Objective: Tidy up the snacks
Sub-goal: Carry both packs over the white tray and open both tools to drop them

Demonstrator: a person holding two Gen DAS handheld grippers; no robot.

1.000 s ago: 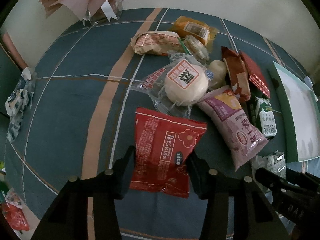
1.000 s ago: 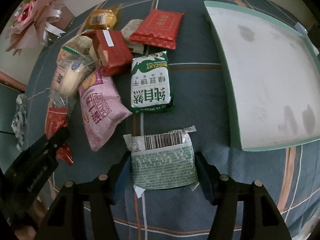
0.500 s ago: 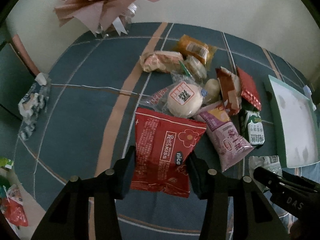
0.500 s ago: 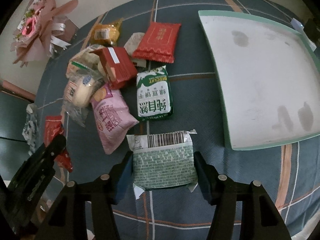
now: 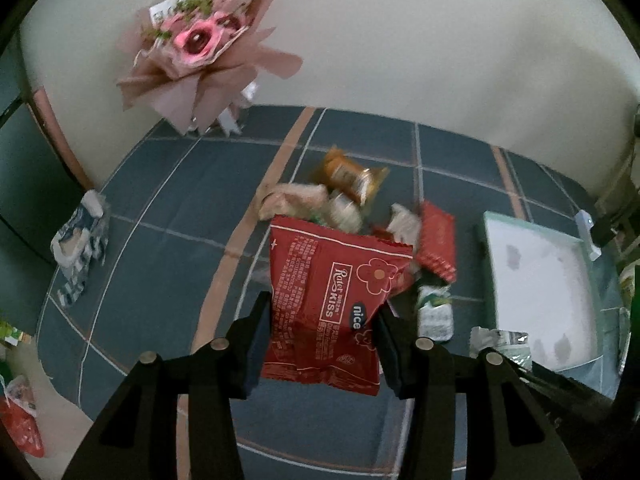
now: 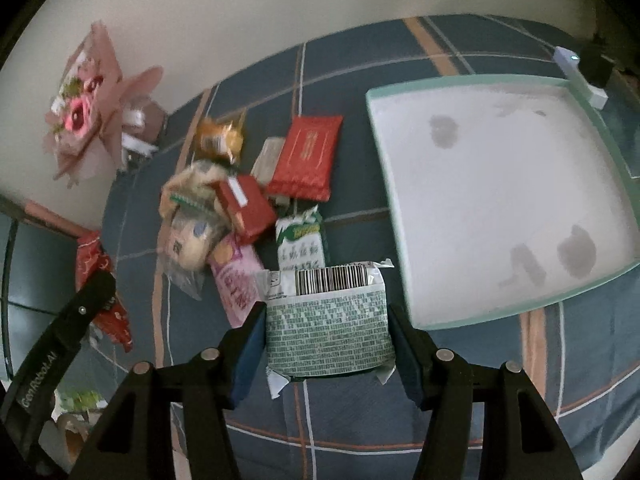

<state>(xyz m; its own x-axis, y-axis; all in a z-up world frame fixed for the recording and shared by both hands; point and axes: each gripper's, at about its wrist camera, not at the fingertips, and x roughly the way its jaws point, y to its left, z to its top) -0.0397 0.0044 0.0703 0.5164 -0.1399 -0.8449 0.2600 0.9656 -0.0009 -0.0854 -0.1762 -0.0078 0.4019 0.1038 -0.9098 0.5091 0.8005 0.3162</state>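
My left gripper (image 5: 322, 334) is shut on a red snack packet (image 5: 334, 300) and holds it well above the blue checked tablecloth. My right gripper (image 6: 326, 344) is shut on a green-and-white snack packet (image 6: 327, 330) with a barcode, also lifted off the cloth. Below lies a pile of snacks (image 6: 240, 200): a pink bag, a red box, a red flat packet (image 6: 308, 158), a green-white biscuit pack (image 6: 300, 246) and a round bun in clear wrap. A white tray with a green rim (image 6: 400, 232) lies to the right. In the right wrist view the left gripper (image 6: 68, 332) shows at lower left.
A pink paper bouquet (image 5: 204, 56) stands at the back left against the wall. A blue-white packet (image 5: 78, 248) lies at the table's left edge. A small white device (image 6: 580, 76) sits by the tray's far corner. More wrappers lie beyond the table's left edge.
Both grippers have risen with their packets; the table and snack pile look smaller and farther. The views have tilted up, bringing the bouquet and wall into sight.
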